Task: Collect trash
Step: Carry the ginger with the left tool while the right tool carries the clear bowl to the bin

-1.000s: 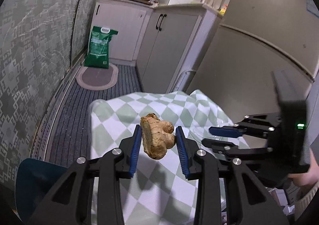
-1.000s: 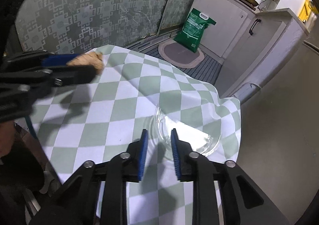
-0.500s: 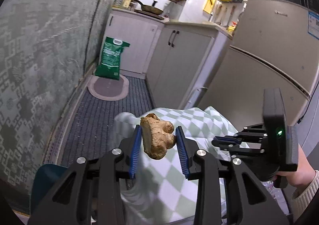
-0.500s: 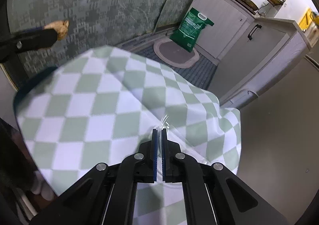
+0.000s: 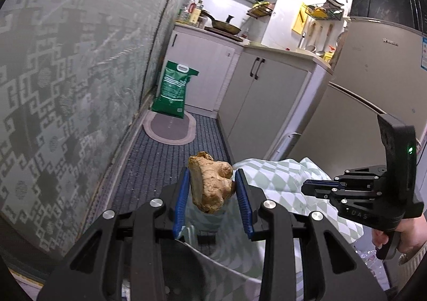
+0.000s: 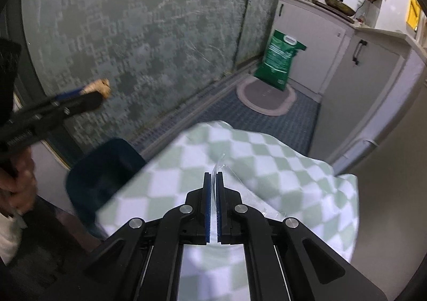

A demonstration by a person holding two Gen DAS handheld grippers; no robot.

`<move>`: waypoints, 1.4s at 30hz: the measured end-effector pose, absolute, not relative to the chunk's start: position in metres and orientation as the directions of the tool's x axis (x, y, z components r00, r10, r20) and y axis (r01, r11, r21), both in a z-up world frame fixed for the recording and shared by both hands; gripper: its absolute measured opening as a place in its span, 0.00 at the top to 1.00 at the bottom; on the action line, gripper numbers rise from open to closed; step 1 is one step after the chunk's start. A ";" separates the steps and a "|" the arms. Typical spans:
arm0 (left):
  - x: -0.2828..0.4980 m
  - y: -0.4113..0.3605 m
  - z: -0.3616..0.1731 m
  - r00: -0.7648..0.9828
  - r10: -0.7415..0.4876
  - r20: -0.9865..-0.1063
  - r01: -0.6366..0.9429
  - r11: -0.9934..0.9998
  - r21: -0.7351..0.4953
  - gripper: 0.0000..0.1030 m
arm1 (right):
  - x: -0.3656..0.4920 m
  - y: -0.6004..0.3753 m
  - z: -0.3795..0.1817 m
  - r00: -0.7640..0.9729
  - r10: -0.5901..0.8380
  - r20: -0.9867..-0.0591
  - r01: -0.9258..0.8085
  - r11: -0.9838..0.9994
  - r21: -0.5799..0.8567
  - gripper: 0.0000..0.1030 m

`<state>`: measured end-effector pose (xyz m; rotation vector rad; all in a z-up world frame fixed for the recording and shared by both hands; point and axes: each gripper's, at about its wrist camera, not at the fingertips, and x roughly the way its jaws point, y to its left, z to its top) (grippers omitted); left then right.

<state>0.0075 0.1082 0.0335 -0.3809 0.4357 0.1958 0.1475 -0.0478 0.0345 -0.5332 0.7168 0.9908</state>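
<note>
Green-and-white checked cloth [image 6: 267,167] is covering the worktop, and it is lying rumpled below both tools, with a dark blue chair back [image 6: 104,167] showing at its left edge in the right wrist view. A green sack [image 5: 174,90] is standing on the floor by the white cabinets [image 5: 264,92], next to an oval mat [image 5: 170,129]. The left tool [image 5: 212,189] is pinching a knobbly brown piece of ginger [image 5: 210,181] between its blue pads, holding it in the air off the cloth's edge, over the floor. The right tool [image 6: 213,183] is pressed together on the thin rim of a clear plastic lid [image 6: 221,165] (its far part is hard to make out against the cloth), just above the checked fabric.
</note>
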 end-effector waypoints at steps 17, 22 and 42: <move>-0.031 0.152 0.032 0.859 0.201 -0.472 -0.360 0.891 -0.276 0.64 | 0.113 0.014 0.046 0.102 0.713 -0.693 -0.913 0.344 0.219 0.97; -0.038 0.163 0.026 0.840 0.216 -0.497 -0.383 0.886 -0.263 0.64 | 0.104 0.031 0.038 0.017 0.732 -0.681 -0.905 0.301 0.301 0.97; -0.040 0.190 -0.002 0.760 0.182 -0.624 -0.411 0.878 -0.246 0.64 | 0.066 0.096 -0.048 -0.181 0.523 -0.833 -0.873 0.304 0.381 0.97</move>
